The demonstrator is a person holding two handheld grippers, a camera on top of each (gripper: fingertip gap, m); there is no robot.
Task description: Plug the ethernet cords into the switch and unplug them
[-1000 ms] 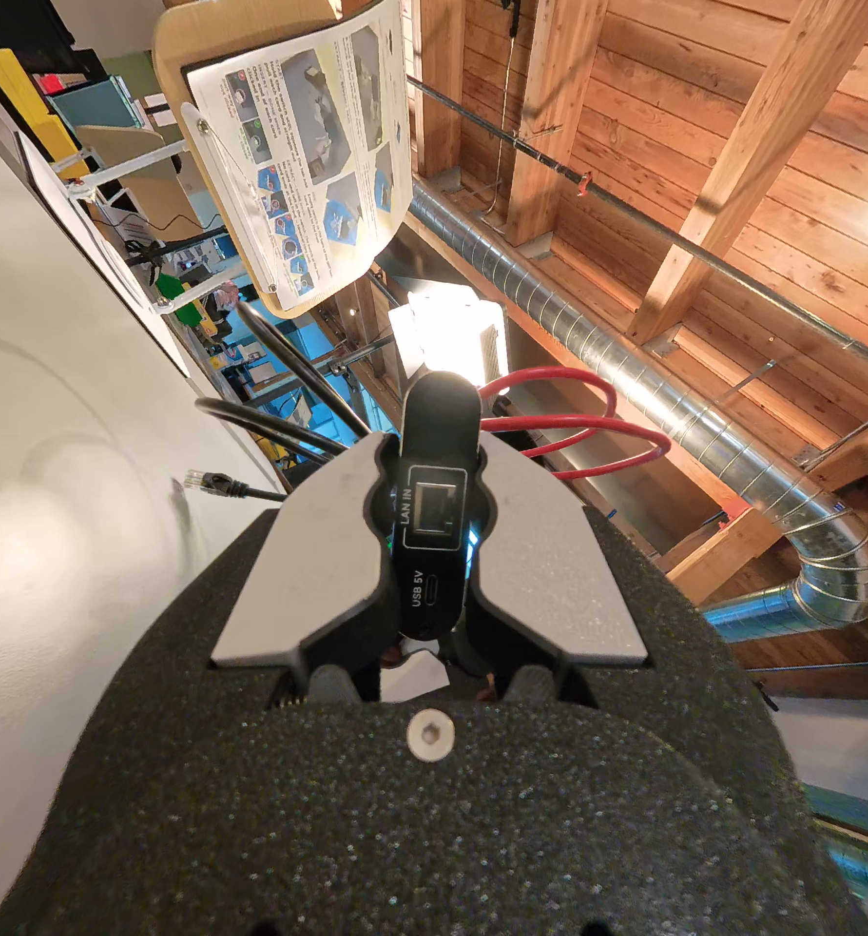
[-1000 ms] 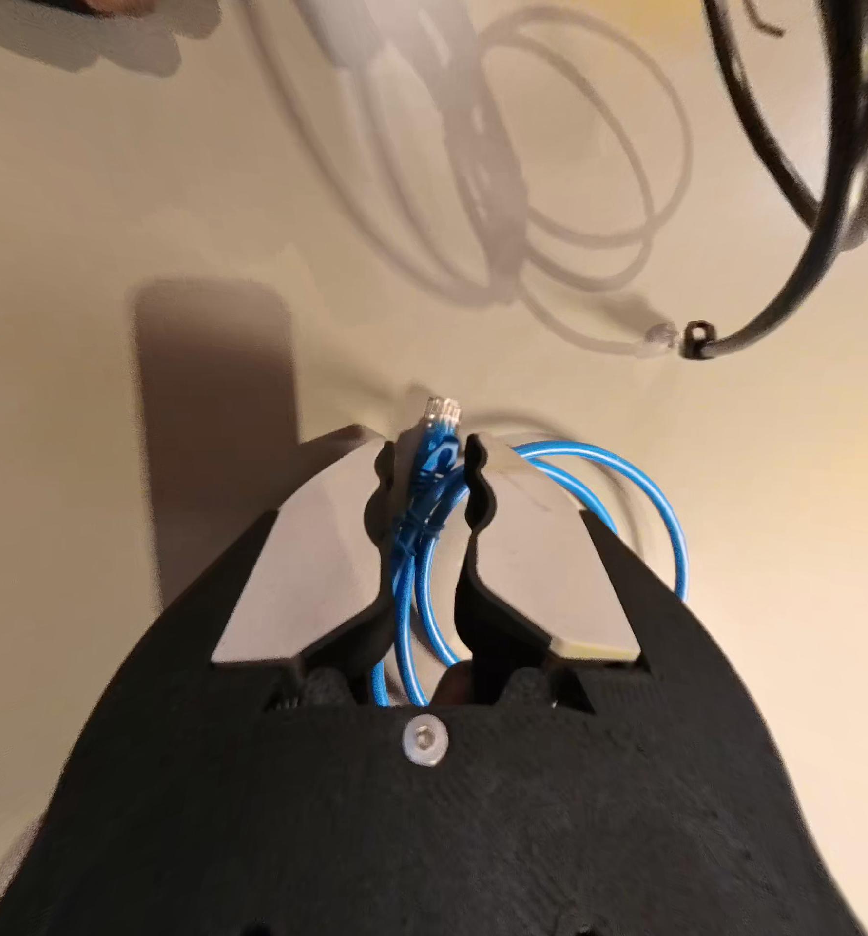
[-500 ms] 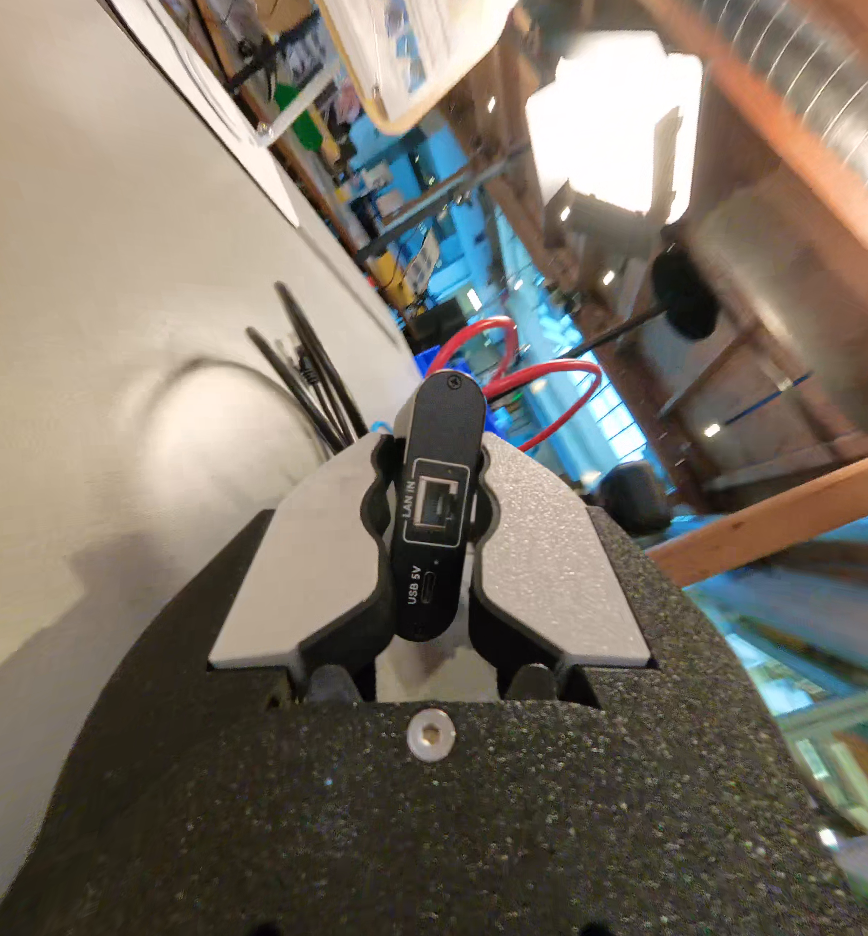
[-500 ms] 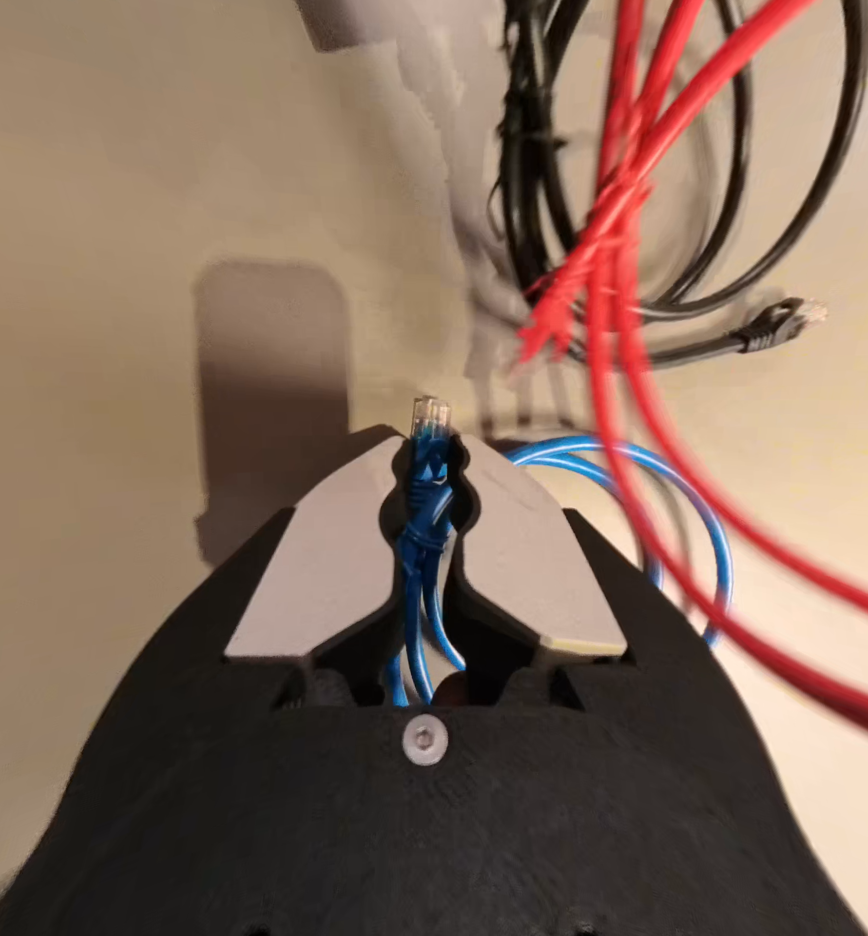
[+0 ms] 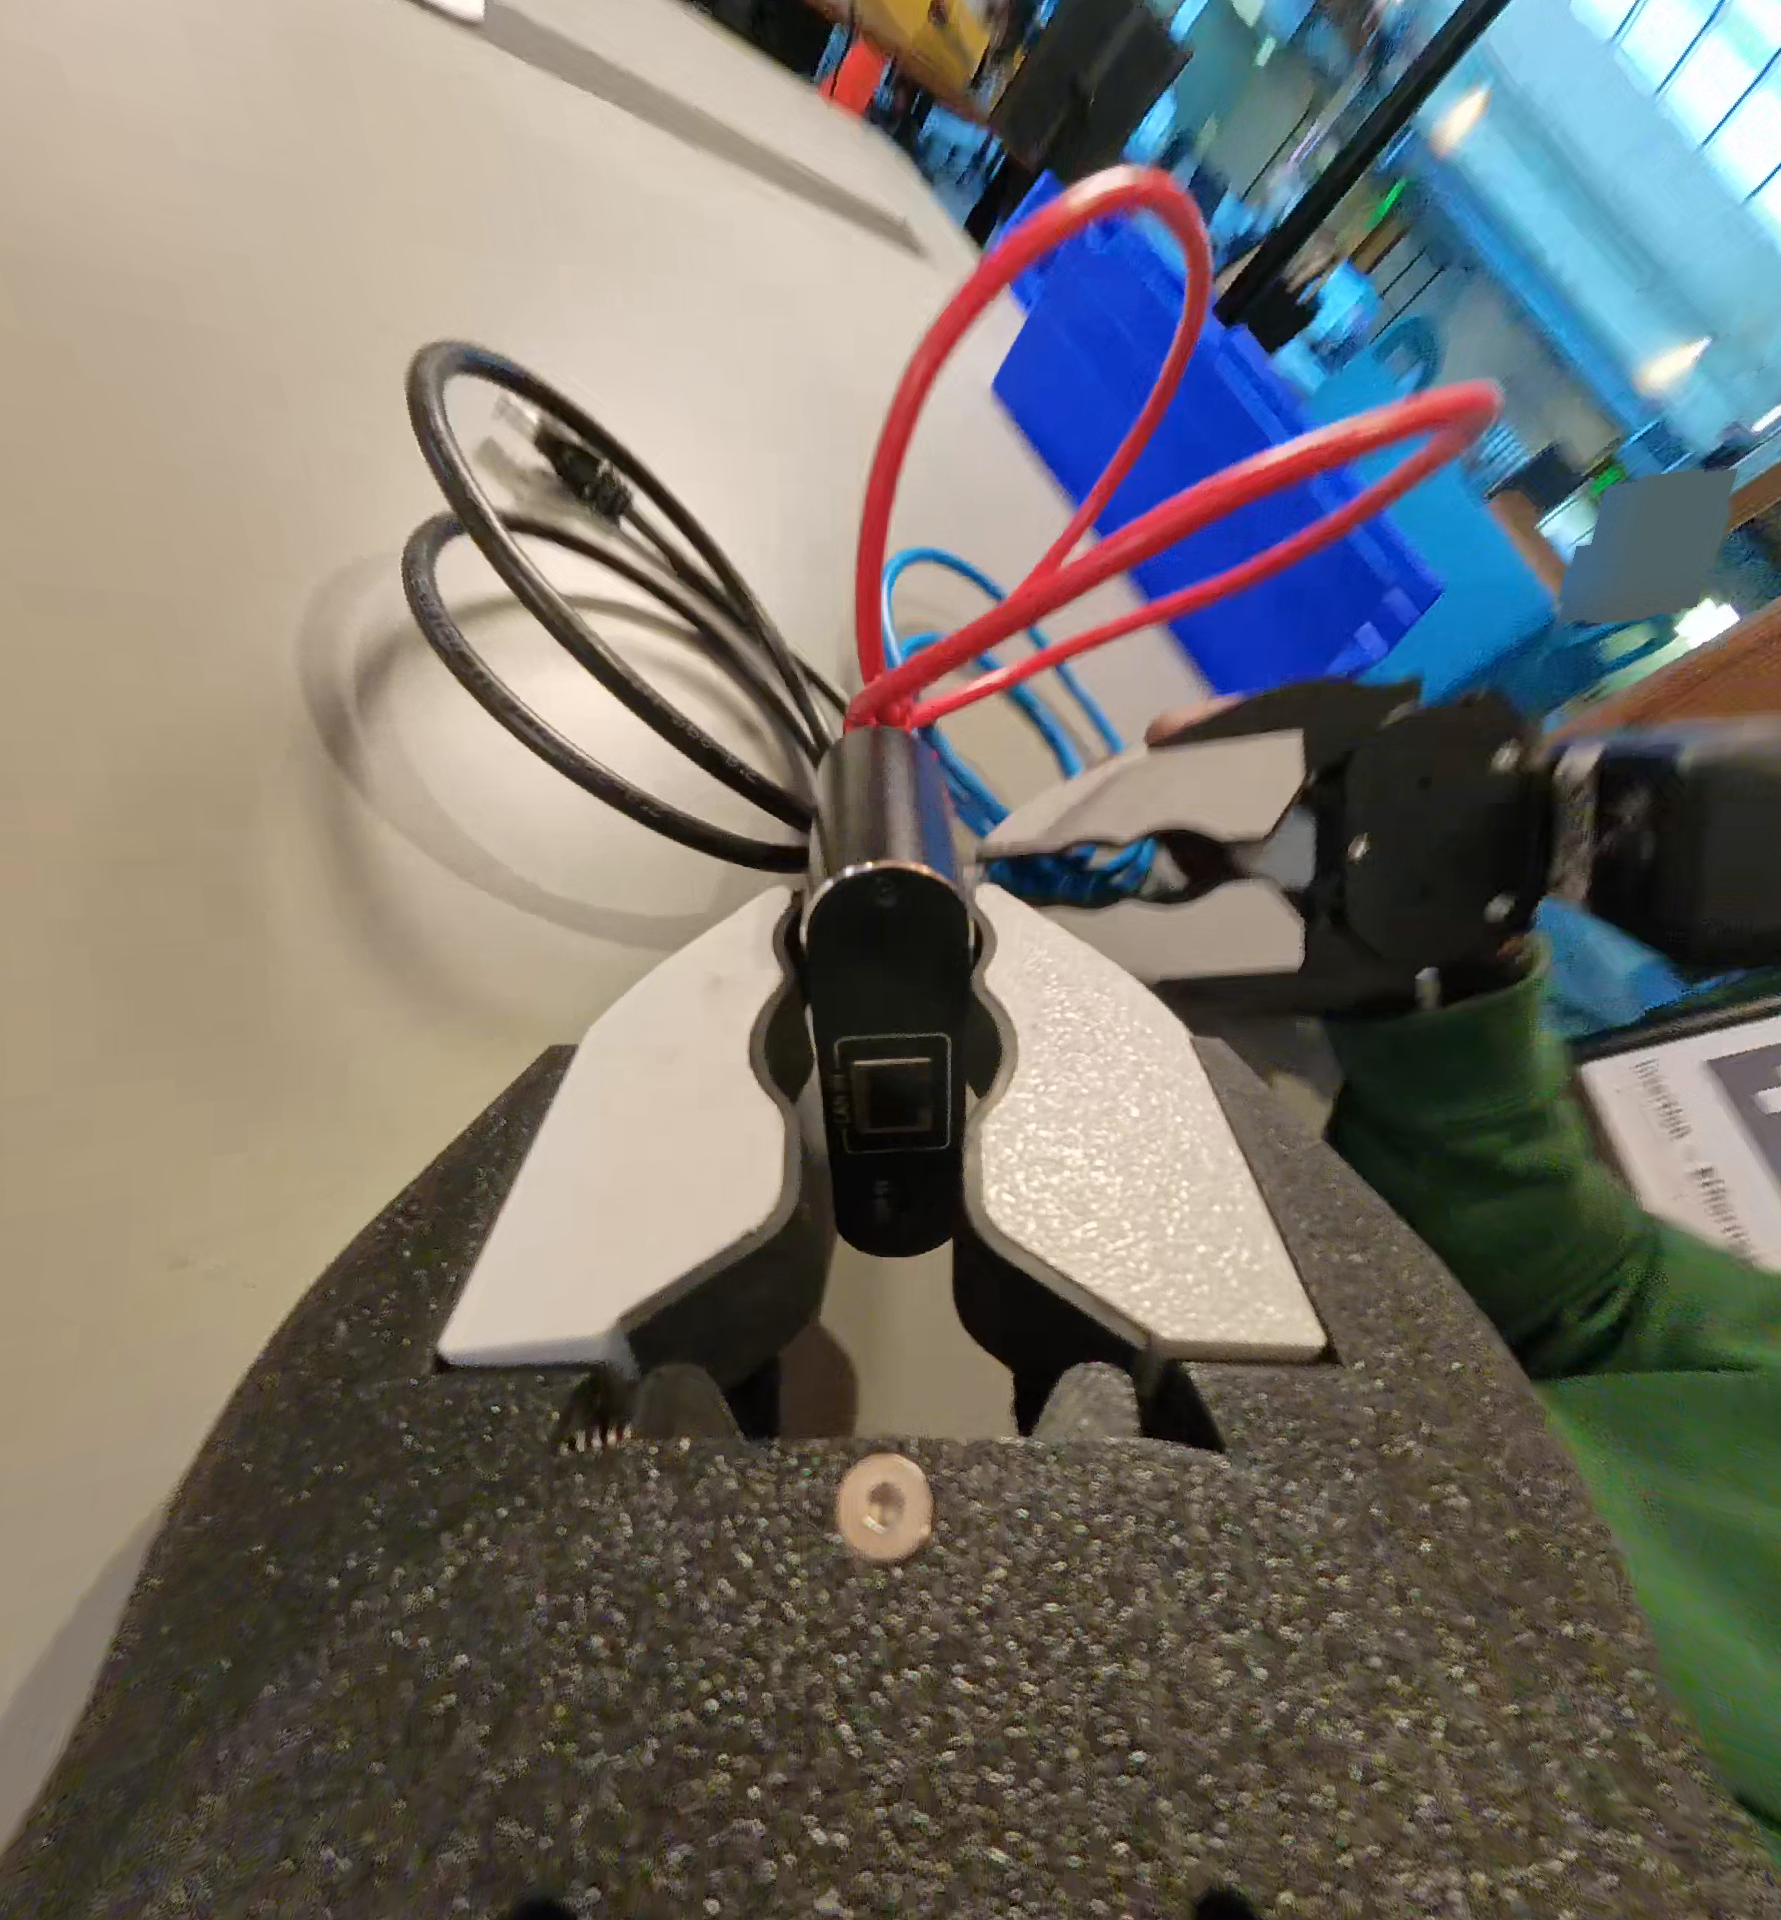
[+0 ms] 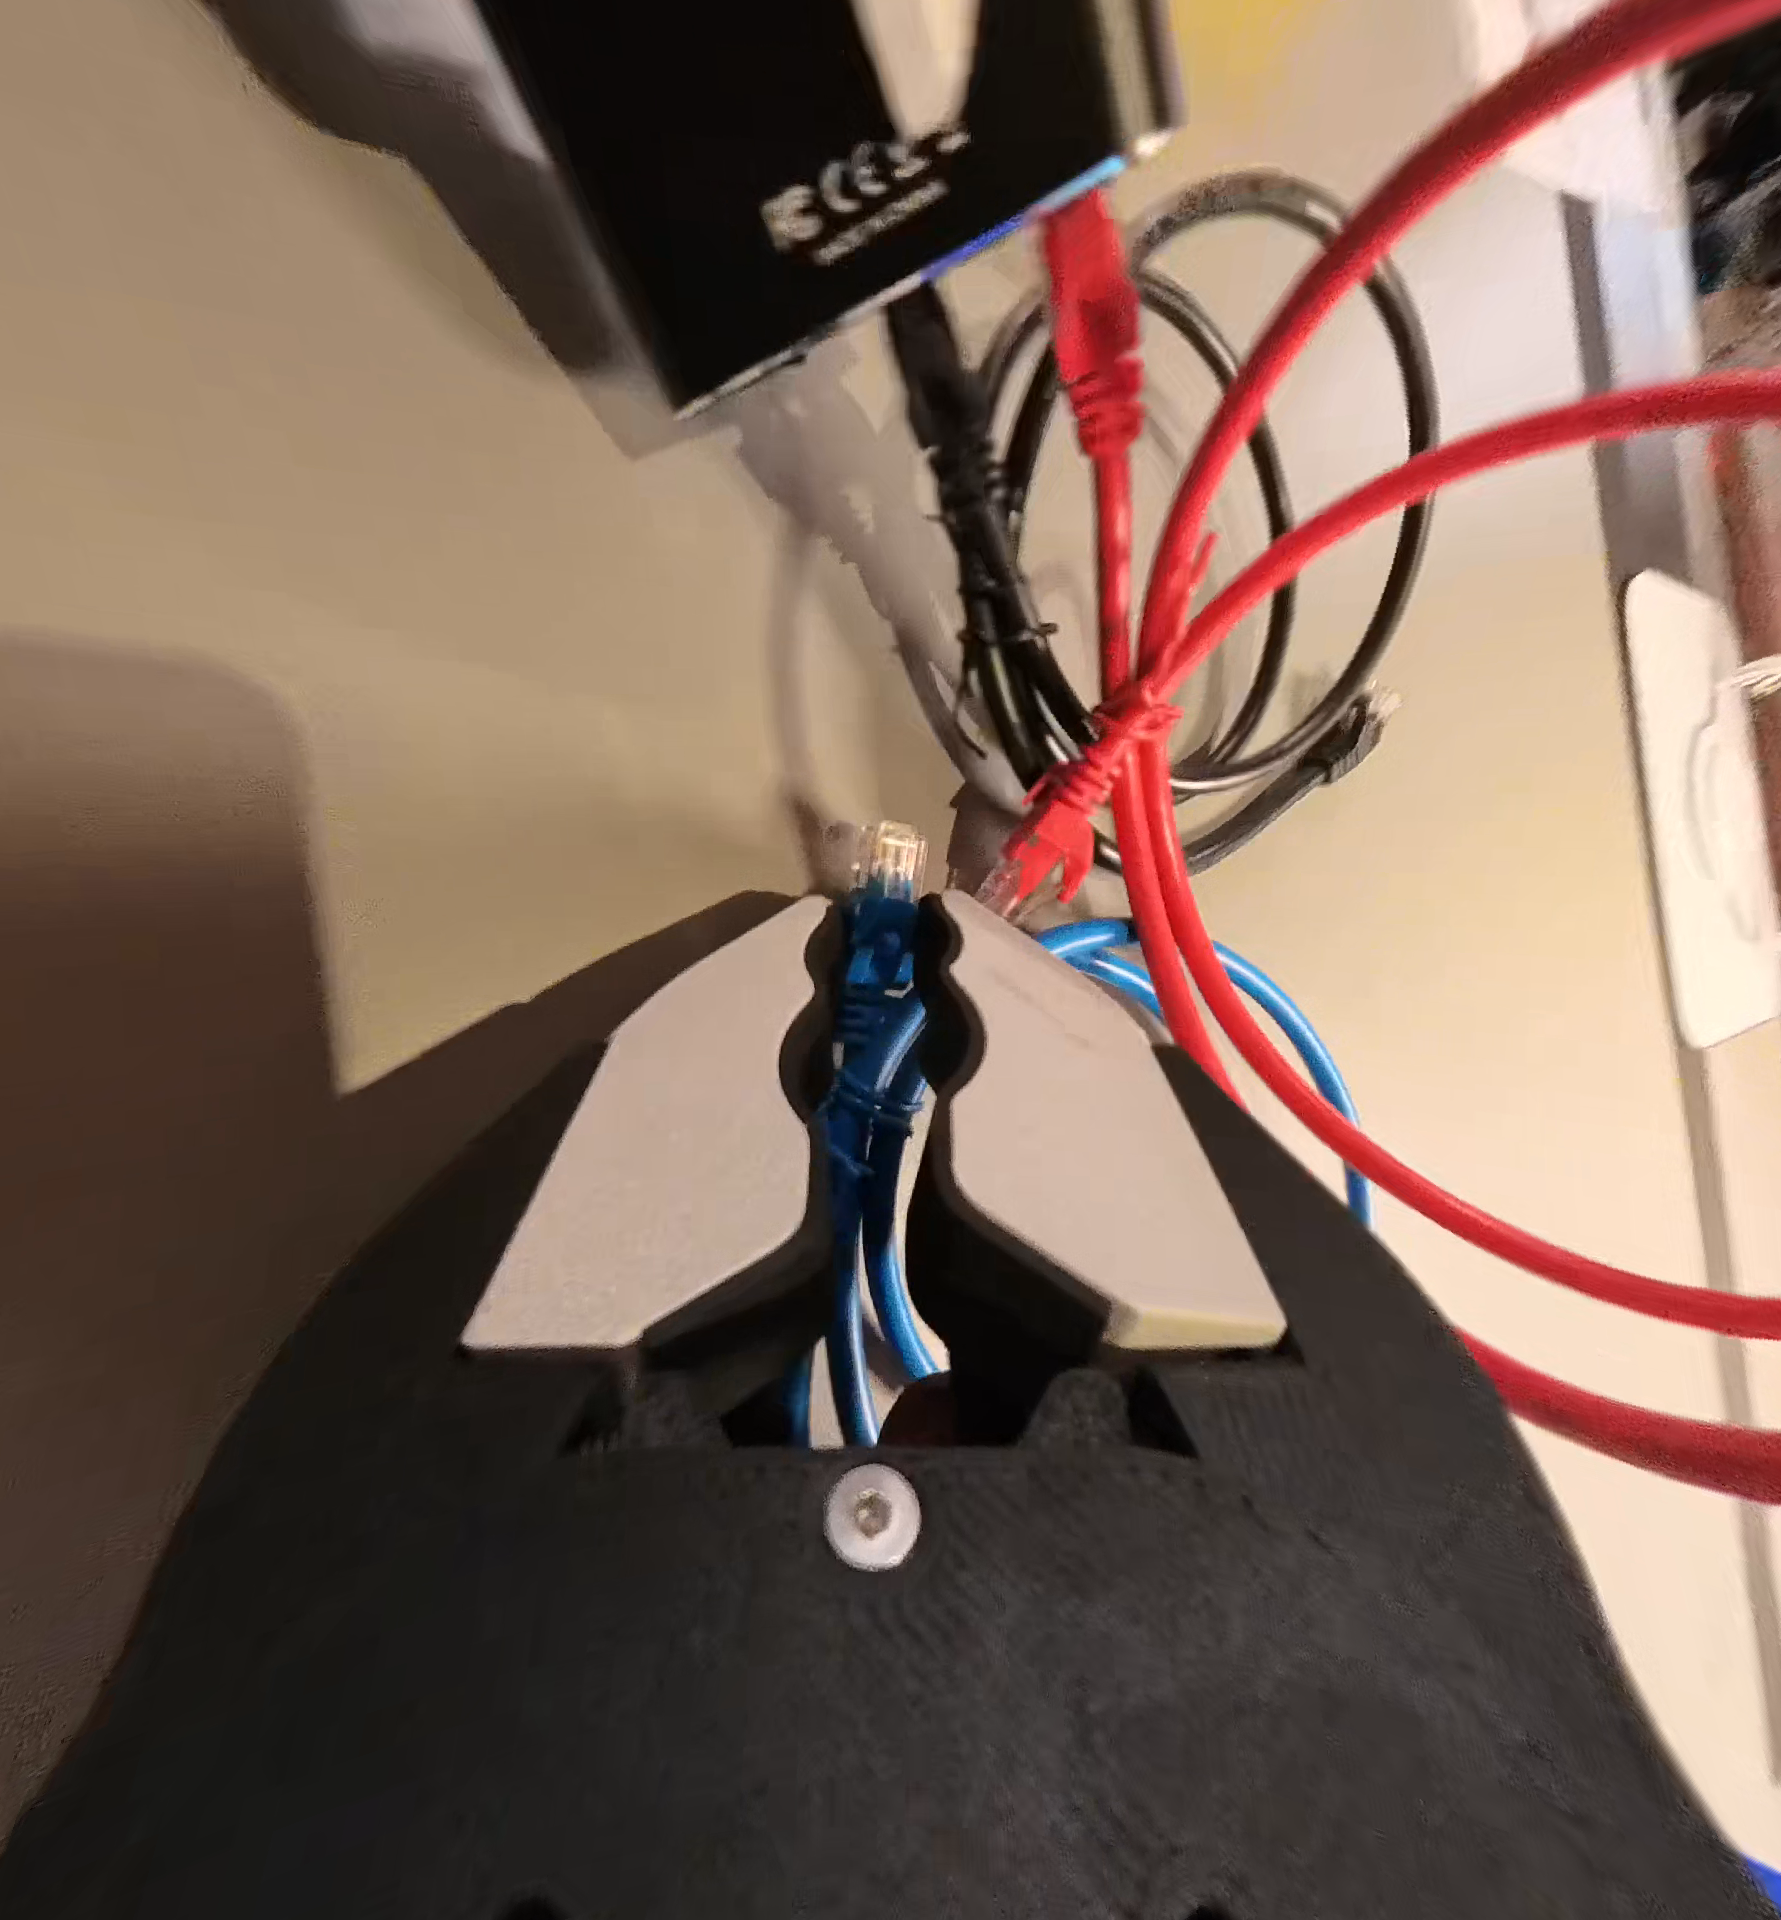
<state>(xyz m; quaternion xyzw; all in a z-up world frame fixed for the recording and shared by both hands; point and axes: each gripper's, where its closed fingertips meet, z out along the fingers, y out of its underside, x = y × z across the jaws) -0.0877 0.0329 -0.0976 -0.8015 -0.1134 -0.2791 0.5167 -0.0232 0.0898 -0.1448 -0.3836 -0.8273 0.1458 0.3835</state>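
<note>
My left gripper (image 5: 886,914) is shut on the black switch (image 5: 891,1101), held above the pale table (image 5: 190,727). The switch's port end shows in the right wrist view (image 6: 844,156). A red cord (image 6: 1094,312) is plugged into it, and its loops (image 5: 1031,436) rise beyond. A black cord (image 6: 959,457) runs up to the same end. My right gripper (image 6: 881,904) is shut on the blue cord (image 6: 875,997). The blue cord's clear plug (image 6: 886,857) points toward the switch, a short way below it. The right gripper also shows in the left wrist view (image 5: 1011,852), just right of the switch.
The red cord's loose plug (image 6: 1042,842) and the black cord's loose plug (image 6: 1353,738) hang right of the blue plug. Black coils (image 5: 553,623) lie on the table. A blue bin (image 5: 1229,436) stands beyond. A green sleeve (image 5: 1488,1195) and a printed sheet (image 5: 1748,1143) are at the right. The tips of one gripper are about 10 cm away from the tips of the other.
The left gripper tipped the switch down from facing the ceiling toward the table. The right gripper carried the blue plug across to just below the switch's port end.
</note>
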